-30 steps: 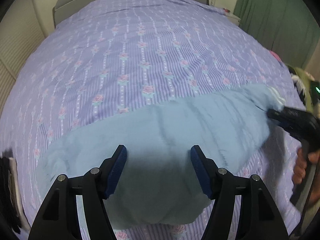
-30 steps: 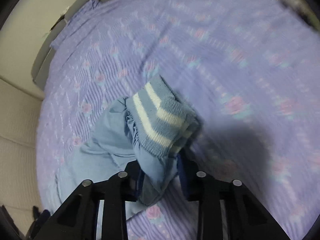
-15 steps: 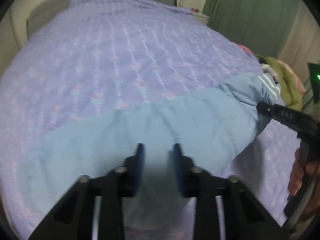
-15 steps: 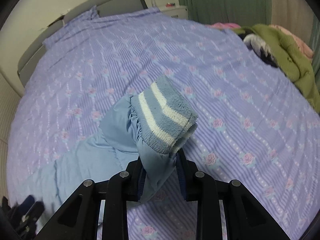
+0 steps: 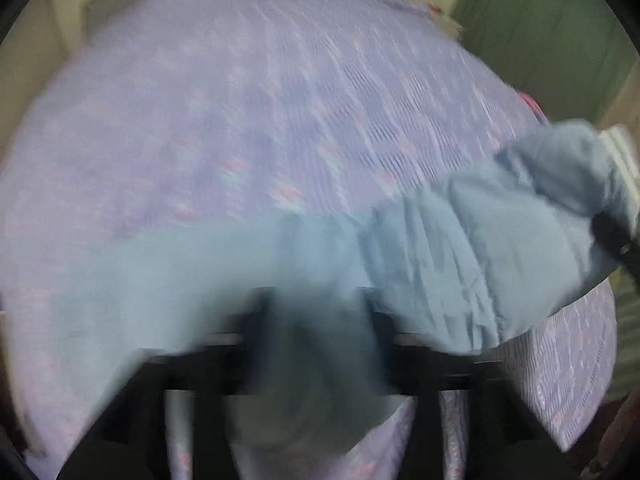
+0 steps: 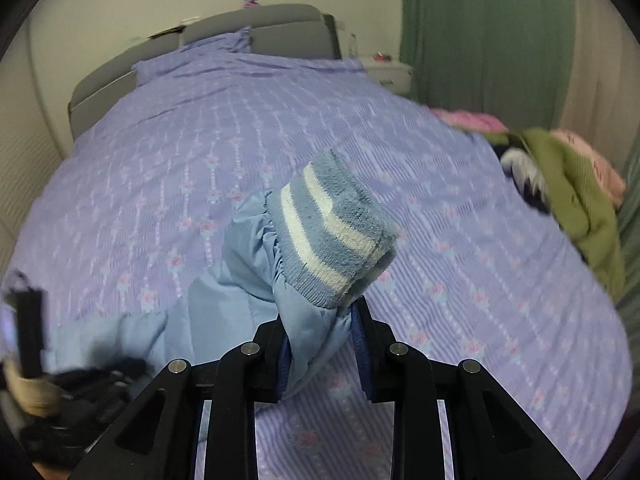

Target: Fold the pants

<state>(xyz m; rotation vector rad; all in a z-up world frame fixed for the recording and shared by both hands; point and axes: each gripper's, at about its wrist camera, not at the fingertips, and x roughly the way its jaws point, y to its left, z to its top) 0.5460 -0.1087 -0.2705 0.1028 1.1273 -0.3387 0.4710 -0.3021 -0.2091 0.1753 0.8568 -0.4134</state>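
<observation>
The light blue pants point(image 5: 460, 248) hang in a band across the purple flowered bed point(image 5: 260, 112). My left gripper point(image 5: 316, 344) is shut on the pants' lower edge; that view is blurred. My right gripper point(image 6: 322, 340) is shut on the pants point(image 6: 256, 264) just below the striped knit cuff point(image 6: 332, 232) and holds it above the bed point(image 6: 200, 140). The right gripper also shows at the right edge of the left wrist view point(image 5: 616, 236). The left gripper shows blurred at the left of the right wrist view point(image 6: 28, 320).
A pile of olive and pink clothes point(image 6: 568, 188) lies at the bed's right edge. A grey headboard point(image 6: 256, 32) and white nightstand point(image 6: 392, 72) stand at the far end. Green curtains point(image 6: 480, 40) hang on the right.
My left gripper closed on the pants' edge and lifted it. My right gripper has risen with the cuff, so more of the room shows.
</observation>
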